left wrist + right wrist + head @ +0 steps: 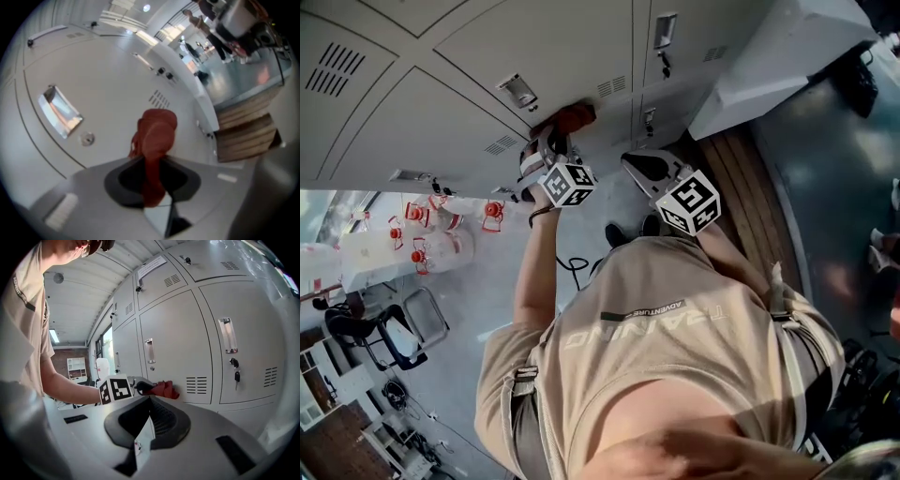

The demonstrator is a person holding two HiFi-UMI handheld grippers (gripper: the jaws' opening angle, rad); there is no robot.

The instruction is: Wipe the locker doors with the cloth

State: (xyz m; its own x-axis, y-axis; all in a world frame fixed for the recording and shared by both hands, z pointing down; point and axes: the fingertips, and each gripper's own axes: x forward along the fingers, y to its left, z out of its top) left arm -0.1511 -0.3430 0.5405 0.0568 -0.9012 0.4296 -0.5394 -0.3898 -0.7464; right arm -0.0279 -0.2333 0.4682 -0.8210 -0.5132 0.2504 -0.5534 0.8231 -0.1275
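Observation:
A red cloth (568, 118) is bunched against a grey locker door (459, 122), with my left gripper (551, 150) shut on it. In the left gripper view the cloth (156, 136) hangs out from between the jaws of that gripper (152, 164) and presses on the door (108, 89), right of the handle (60, 111) and lock (87, 138) and below the vents (159, 99). My right gripper (643, 167) hovers just right of it, off the lockers, shut and empty. The right gripper view looks past its own gripper (151, 400) to the cloth (163, 389) and the left marker cube (115, 389).
The door to the right has a handle (228, 335) and keys hanging in its lock (235, 370). A wooden bench (755, 192) runs along the lockers' foot. A white table with red-capped items (427, 230), a chair (398, 328) and a floor cable (572, 267) lie behind.

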